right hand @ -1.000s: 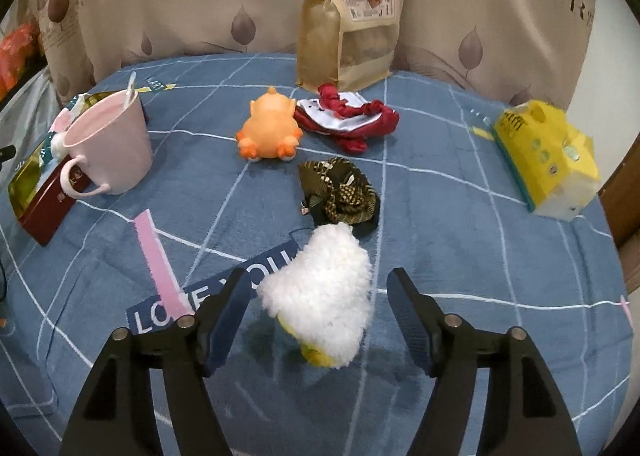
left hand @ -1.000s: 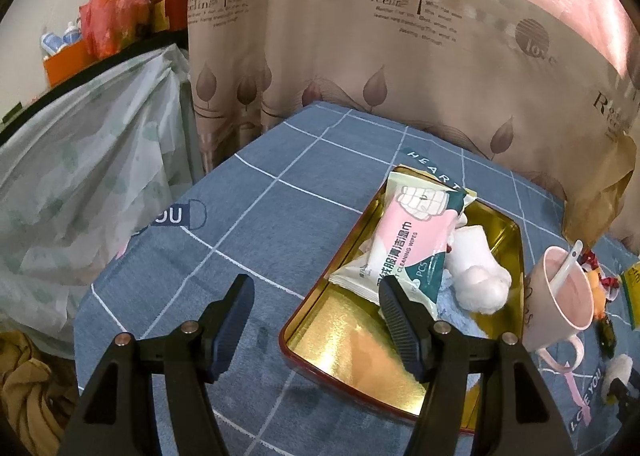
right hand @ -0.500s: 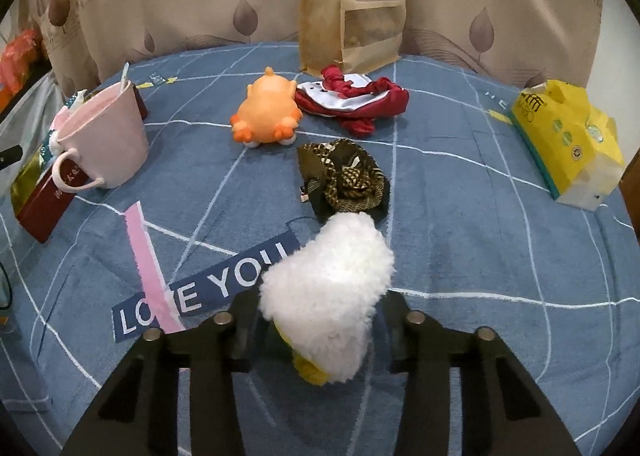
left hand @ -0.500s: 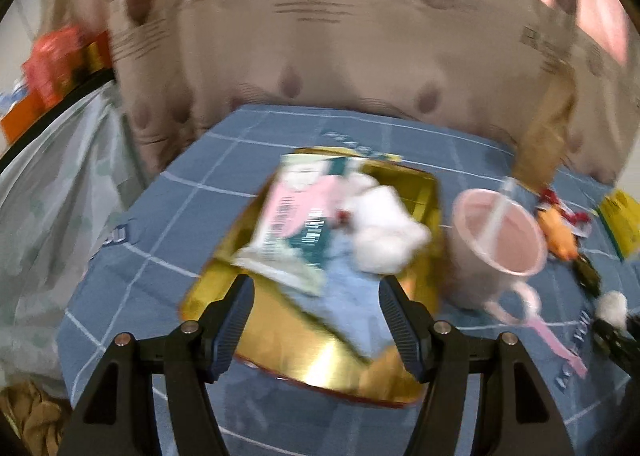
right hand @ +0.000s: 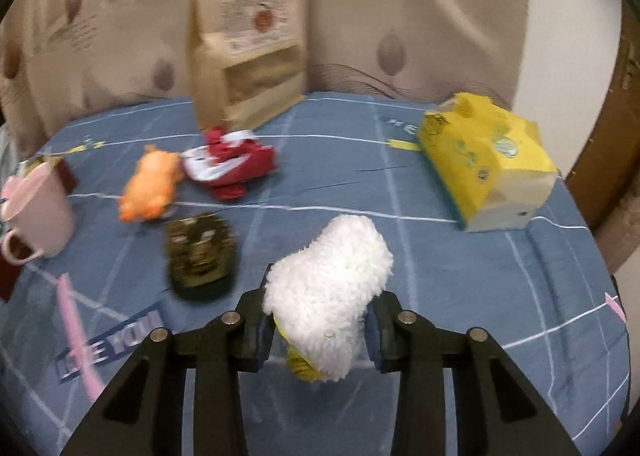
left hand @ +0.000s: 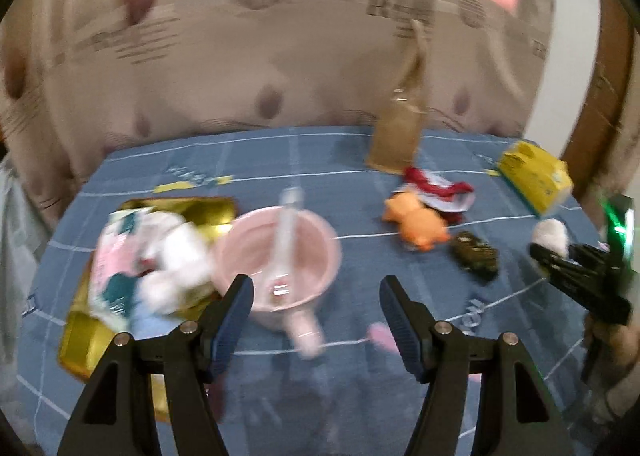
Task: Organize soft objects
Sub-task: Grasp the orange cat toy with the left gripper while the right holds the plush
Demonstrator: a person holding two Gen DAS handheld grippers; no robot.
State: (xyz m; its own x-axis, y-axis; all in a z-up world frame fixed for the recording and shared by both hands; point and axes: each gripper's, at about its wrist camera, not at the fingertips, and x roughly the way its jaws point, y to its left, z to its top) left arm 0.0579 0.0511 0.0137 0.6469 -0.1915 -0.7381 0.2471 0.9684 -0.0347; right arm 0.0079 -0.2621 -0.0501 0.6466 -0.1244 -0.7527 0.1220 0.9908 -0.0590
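Note:
A white fluffy toy (right hand: 328, 280) with a yellow underside sits between the pads of my right gripper (right hand: 320, 320). The jaws are closing and both pads press into its sides, just above the blue checked cloth. In the left wrist view, that gripper (left hand: 560, 260) and the toy (left hand: 552, 234) show at the far right. My left gripper (left hand: 316, 300) is open and empty, hovering over the pink cup (left hand: 280, 256). A gold tray (left hand: 88, 332) at the left holds a wipes pack and a white plush (left hand: 176, 260). An orange toy (right hand: 150, 187), red cloth (right hand: 232, 163) and dark patterned cloth (right hand: 200, 252) lie loose.
A brown paper bag (right hand: 244, 39) stands at the back against the curtain. A yellow tissue pack (right hand: 484, 159) lies at the right near the table's edge. The pink cup (right hand: 32, 211) holds a spoon. A wooden door frame (right hand: 608, 143) is at the far right.
My right gripper closed on the white fluffy toy and shifted right with it. My left gripper swung right from the gold tray to over the pink cup, staying open.

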